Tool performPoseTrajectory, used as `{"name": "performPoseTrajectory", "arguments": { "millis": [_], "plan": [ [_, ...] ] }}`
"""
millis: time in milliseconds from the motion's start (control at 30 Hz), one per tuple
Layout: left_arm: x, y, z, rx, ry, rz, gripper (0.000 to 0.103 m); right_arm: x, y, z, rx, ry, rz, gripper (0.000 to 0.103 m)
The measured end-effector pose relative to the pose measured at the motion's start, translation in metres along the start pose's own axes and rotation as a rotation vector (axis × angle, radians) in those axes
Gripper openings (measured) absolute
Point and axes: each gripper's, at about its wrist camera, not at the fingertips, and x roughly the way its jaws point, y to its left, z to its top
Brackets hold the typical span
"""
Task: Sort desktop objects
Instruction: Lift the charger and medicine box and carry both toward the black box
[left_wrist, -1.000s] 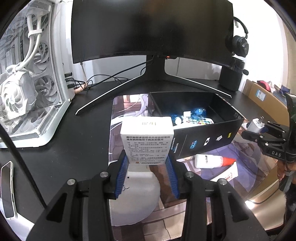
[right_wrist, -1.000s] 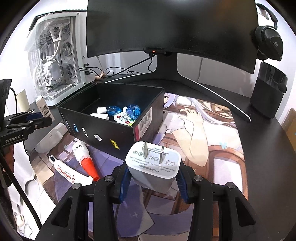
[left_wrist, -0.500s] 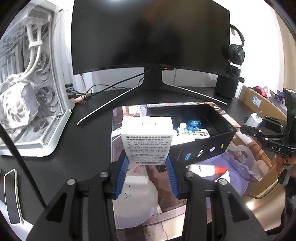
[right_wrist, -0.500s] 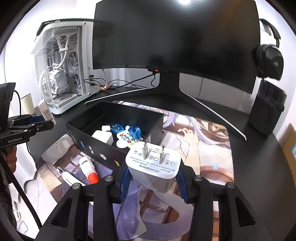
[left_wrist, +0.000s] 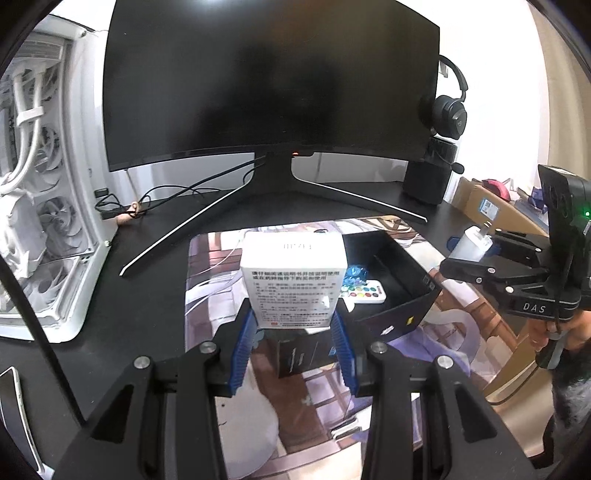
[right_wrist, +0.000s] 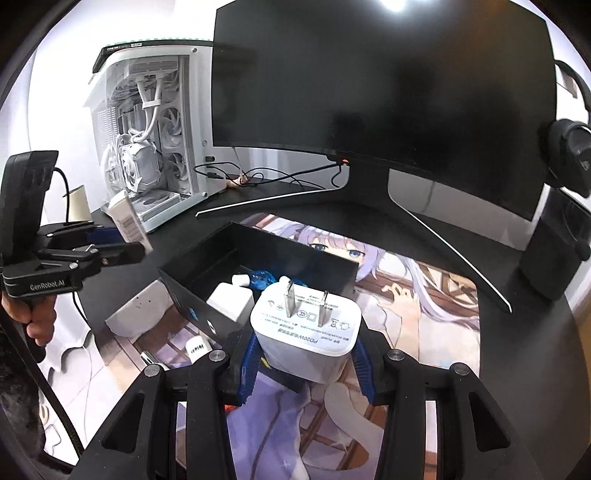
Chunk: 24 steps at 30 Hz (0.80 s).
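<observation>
My left gripper (left_wrist: 293, 350) is shut on a white medicine box (left_wrist: 293, 277) with printed text, held above the near left corner of an open black box (left_wrist: 402, 291). My right gripper (right_wrist: 306, 363) is shut on a white plug charger (right_wrist: 306, 332), prongs up, above the near edge of the same black box (right_wrist: 195, 280). Inside the box lie a white remote with coloured buttons (left_wrist: 364, 293), a blue wrapped item (right_wrist: 260, 278) and a white adapter (right_wrist: 231, 301). The right gripper also shows at the right of the left wrist view (left_wrist: 471, 251).
A curved monitor (left_wrist: 269, 85) stands behind on a black desk with an illustrated mat (right_wrist: 413, 332). A white PC case (right_wrist: 147, 147) is at the left, headphones (left_wrist: 448, 110) on a black stand at the right. A white tube (right_wrist: 197, 349) lies on the mat by the box. A phone (left_wrist: 14, 413) lies near left.
Both grippers have risen and moved in over the black box, each still holding its item. The box now sits lower and closer under them.
</observation>
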Motion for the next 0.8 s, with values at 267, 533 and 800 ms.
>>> {"name": "performPoseTrajectory", "arguments": {
  "millis": [267,533,800],
  "plan": [
    [0.016,-0.006,0.015,0.017,0.011,-0.026,0.039,0.009,0.005,0.021,-0.038,-0.002,0.021,0.044],
    [0.036,-0.012,0.028,0.038,0.031,-0.047,0.039,0.028,0.01,0.038,-0.076,0.017,0.04,0.044],
    [0.056,-0.012,0.032,0.032,0.057,-0.066,0.039,0.054,0.011,0.042,-0.085,0.07,0.064,0.044]
  ]
}}
